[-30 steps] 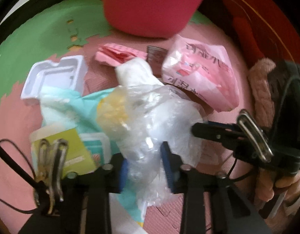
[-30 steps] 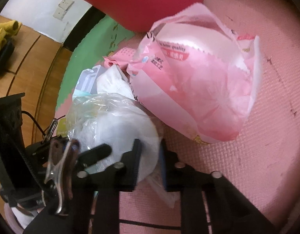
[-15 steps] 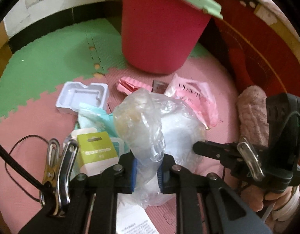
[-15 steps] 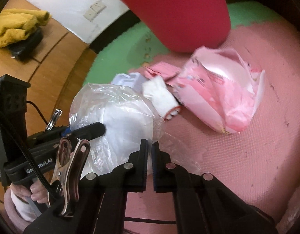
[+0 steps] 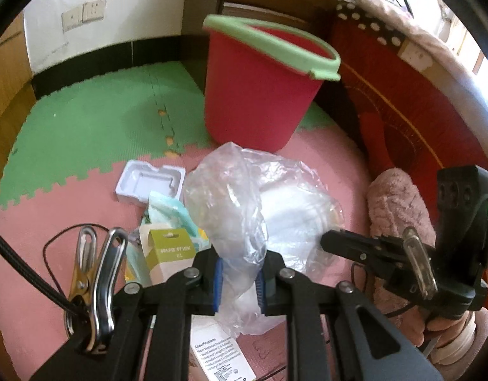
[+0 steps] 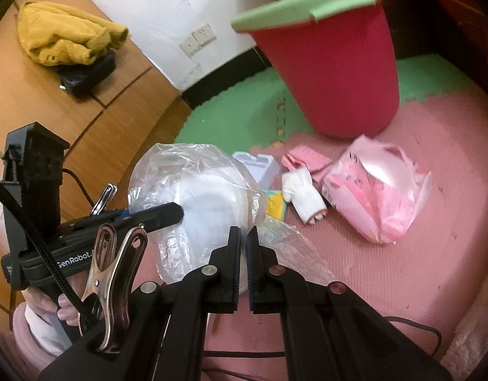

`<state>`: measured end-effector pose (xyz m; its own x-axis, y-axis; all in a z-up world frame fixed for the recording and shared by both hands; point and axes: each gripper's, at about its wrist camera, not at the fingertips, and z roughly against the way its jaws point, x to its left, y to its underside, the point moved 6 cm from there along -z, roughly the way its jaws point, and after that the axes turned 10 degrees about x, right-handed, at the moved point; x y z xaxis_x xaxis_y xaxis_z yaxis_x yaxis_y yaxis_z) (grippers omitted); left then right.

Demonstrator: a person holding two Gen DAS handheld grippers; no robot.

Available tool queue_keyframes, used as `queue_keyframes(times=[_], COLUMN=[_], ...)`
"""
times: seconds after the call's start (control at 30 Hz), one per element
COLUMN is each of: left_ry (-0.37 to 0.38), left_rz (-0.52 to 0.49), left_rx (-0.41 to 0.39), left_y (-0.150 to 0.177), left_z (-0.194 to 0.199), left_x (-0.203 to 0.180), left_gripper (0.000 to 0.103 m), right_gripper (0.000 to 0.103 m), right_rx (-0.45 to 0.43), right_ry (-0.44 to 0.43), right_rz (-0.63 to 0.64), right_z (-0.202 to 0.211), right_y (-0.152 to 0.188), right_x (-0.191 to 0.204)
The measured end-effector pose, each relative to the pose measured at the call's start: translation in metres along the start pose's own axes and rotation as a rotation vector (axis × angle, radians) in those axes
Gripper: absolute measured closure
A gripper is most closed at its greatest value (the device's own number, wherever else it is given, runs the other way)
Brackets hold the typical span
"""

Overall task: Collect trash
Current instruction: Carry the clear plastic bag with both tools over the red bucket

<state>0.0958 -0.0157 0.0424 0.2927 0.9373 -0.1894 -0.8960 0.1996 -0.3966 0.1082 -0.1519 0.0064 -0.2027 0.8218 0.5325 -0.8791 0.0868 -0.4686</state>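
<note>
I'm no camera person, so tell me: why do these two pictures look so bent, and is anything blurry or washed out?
Left wrist view: fisheye lens bows the walls, dark corners; window glare at the far right edge; red bucket slightly soft. Right wrist view: same bending; the bucket's green rim smeared by motion, the clear plastic bag shows soft glints.

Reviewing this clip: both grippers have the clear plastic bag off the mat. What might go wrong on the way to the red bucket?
1. The left gripper and right gripper each pinch only thin film of the clear plastic bag; it may slip or tear.
2. The bag's bulk hangs loose and could catch the green rim of the red bucket.
3. A sagging bag might drag the green box below.
</note>
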Motion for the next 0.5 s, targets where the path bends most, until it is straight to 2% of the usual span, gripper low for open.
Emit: queue_keyframes(times=[0.23,0.5], left_ry=[-0.019,-0.029], left_rz=[-0.029,-0.069], left_rx=[-0.076,-0.164], left_y=[-0.022,-0.072], left_z=[0.028,0.054], left_x=[-0.013,-0.028], left_gripper=[0.086,0.086], right_gripper=[0.098,0.098], right_rx=[-0.068,-0.158], right_ry=[-0.008,0.019], right_rz=[0.021,0.064], right_z=[0.028,0.06], right_y=[-0.016,-0.057], right_x=[0.012,0.019])
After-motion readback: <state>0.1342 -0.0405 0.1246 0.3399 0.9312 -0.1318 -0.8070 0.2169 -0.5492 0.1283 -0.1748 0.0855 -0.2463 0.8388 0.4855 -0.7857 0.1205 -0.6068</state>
